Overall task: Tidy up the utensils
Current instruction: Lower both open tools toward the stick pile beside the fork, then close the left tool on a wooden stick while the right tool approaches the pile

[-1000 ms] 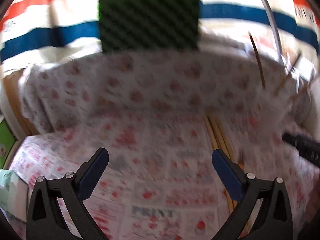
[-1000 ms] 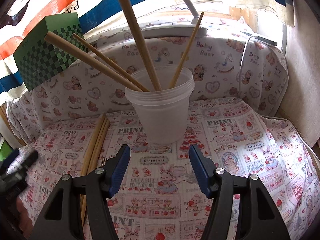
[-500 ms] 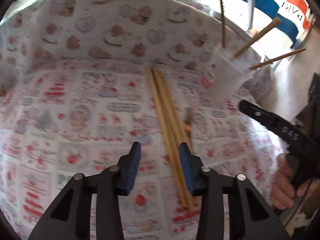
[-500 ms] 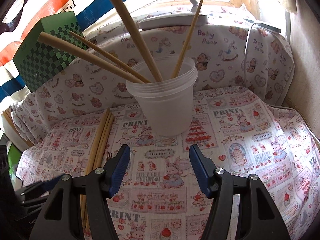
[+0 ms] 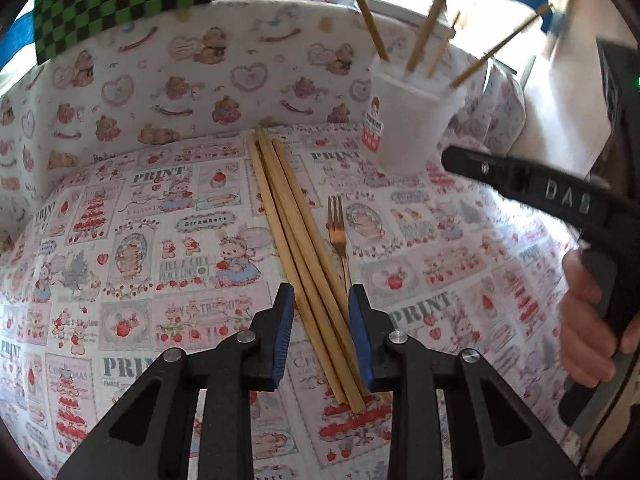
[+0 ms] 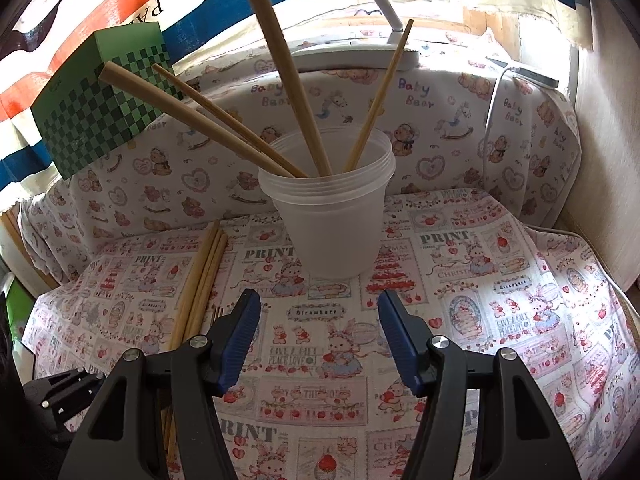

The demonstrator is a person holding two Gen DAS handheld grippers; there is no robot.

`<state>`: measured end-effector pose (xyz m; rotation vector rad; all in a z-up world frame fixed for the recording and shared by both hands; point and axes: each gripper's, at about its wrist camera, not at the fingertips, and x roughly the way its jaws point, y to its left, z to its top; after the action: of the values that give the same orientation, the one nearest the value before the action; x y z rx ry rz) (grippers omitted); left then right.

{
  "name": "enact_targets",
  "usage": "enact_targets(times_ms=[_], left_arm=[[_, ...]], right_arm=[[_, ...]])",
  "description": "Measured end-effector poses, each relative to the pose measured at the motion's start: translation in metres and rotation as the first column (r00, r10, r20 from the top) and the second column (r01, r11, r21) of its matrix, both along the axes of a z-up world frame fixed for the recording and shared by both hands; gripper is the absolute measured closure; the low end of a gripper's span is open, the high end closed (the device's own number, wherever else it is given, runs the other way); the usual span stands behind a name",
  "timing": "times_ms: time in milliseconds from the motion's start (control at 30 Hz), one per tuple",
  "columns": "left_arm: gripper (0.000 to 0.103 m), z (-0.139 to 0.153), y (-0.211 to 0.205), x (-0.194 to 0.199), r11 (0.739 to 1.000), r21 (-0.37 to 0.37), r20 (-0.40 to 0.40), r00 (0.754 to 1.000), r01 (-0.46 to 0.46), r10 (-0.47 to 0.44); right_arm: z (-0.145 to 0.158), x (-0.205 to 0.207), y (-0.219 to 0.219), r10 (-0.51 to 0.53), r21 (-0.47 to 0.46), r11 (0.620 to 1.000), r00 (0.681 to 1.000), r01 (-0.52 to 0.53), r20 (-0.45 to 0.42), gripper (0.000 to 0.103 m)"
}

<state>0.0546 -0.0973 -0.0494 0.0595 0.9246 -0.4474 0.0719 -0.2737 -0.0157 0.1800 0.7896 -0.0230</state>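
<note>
The left gripper (image 5: 321, 324) points down at a bundle of long pale wooden chopsticks (image 5: 298, 240) lying side by side on the printed strawberry-and-bunny tablecloth (image 5: 160, 240). Its jaws are closing, with the near part of the bundle between the blue pads (image 5: 285, 320); the pads stand just beside the sticks and do not yet press on them, so nothing is grasped. Just right of the bundle, ahead of the right-hand pad, lies a small copper-coloured metal fork (image 5: 338, 232), tines pointing away. Farther ahead and to the right stands a translucent white plastic cup (image 5: 412, 120) with several wooden chopsticks leaning in it.

The right gripper (image 6: 318, 338) hovers with its jaws apart and empty, nothing between the pads. The same cup (image 6: 330, 216) stands upright straight ahead of it, four chopsticks (image 6: 288, 64) fanning out over its rim. The loose bundle (image 6: 200, 280) lies to its left on the cloth. A green checkered box (image 6: 92, 120) sits beyond, up left, against the bear-print fabric backdrop (image 6: 460, 132).
</note>
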Motion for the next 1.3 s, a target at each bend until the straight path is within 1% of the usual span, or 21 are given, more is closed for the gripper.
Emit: enact_targets(times_ms=[67, 167, 200, 267, 300, 367, 433, 567, 733, 900, 1000, 1100, 1133, 1200, 1300], left_arm=[[0.076, -0.003, -0.002, 0.000, 1.000, 0.010, -0.009, 1.000, 0.003, -0.003], [0.079, -0.002, 0.001, 0.001, 1.000, -0.004, -0.018, 1.000, -0.009, 0.008], [0.083, -0.001, 0.003, 0.002, 1.000, -0.016, -0.023, 1.000, -0.012, 0.012], [0.097, 0.001, 0.007, 0.002, 0.999, -0.037, -0.024, 1.000, -0.020, 0.019], [0.098, 0.002, 0.009, 0.001, 0.999, -0.032, -0.017, 0.999, -0.032, 0.031], [0.099, 0.003, 0.015, 0.002, 0.998, -0.034, -0.002, 0.999, -0.045, 0.045], [0.099, 0.005, 0.019, 0.004, 0.998, -0.050, -0.005, 0.999, -0.046, 0.046], [0.099, 0.007, 0.024, 0.005, 0.997, -0.051, -0.009, 0.999, -0.054, 0.053], [0.098, 0.001, 0.020, 0.006, 0.998, -0.027, -0.023, 0.998, -0.053, 0.053], [0.098, -0.002, 0.013, 0.007, 0.999, -0.015, -0.006, 0.999, -0.051, 0.051], [0.098, -0.004, 0.014, 0.011, 0.997, -0.039, -0.029, 0.998, -0.060, 0.059], [0.098, -0.005, 0.024, 0.015, 0.992, -0.102, -0.078, 0.995, -0.074, 0.066], [0.099, -0.004, 0.026, 0.016, 0.990, -0.111, -0.076, 0.994, -0.087, 0.079], [0.099, 0.002, 0.030, 0.013, 0.988, -0.113, -0.033, 0.994, -0.109, 0.106], [0.099, 0.019, 0.036, 0.004, 0.983, -0.128, 0.060, 0.989, -0.129, 0.137]], right_arm=[[0.001, 0.000, 0.000, -0.001, -0.004, 1.000, 1.000, 0.001, 0.001, 0.039], [0.001, -0.001, 0.001, -0.001, -0.007, 1.000, 1.000, 0.001, 0.004, 0.039], [0.001, -0.001, 0.001, 0.000, -0.009, 1.000, 1.000, 0.000, 0.004, 0.039], [0.002, -0.002, 0.002, -0.002, -0.026, 1.000, 1.000, 0.002, 0.010, 0.039], [0.002, -0.002, 0.002, -0.002, -0.034, 0.999, 1.000, 0.002, 0.013, 0.039], [0.002, -0.002, 0.003, 0.001, -0.047, 0.999, 1.000, 0.000, 0.015, 0.039], [0.001, -0.002, 0.004, 0.005, -0.049, 0.999, 1.000, -0.004, 0.011, 0.039], [0.000, -0.002, 0.004, 0.006, -0.046, 0.999, 1.000, -0.005, 0.010, 0.039], [0.001, -0.002, 0.003, 0.002, -0.043, 0.999, 1.000, -0.001, 0.011, 0.039], [0.002, -0.003, 0.003, 0.003, -0.043, 0.999, 1.000, -0.002, 0.015, 0.039], [0.002, -0.003, 0.004, 0.003, -0.046, 0.999, 1.000, -0.002, 0.016, 0.039], [0.002, -0.003, 0.005, 0.000, -0.048, 0.999, 1.000, 0.000, 0.014, 0.039], [0.002, -0.003, 0.004, 0.000, -0.049, 0.999, 1.000, 0.001, 0.015, 0.039], [0.002, -0.003, 0.004, 0.000, -0.047, 0.999, 1.000, 0.001, 0.017, 0.039], [0.004, -0.005, 0.004, -0.001, -0.041, 0.999, 1.000, 0.002, 0.027, 0.039]])
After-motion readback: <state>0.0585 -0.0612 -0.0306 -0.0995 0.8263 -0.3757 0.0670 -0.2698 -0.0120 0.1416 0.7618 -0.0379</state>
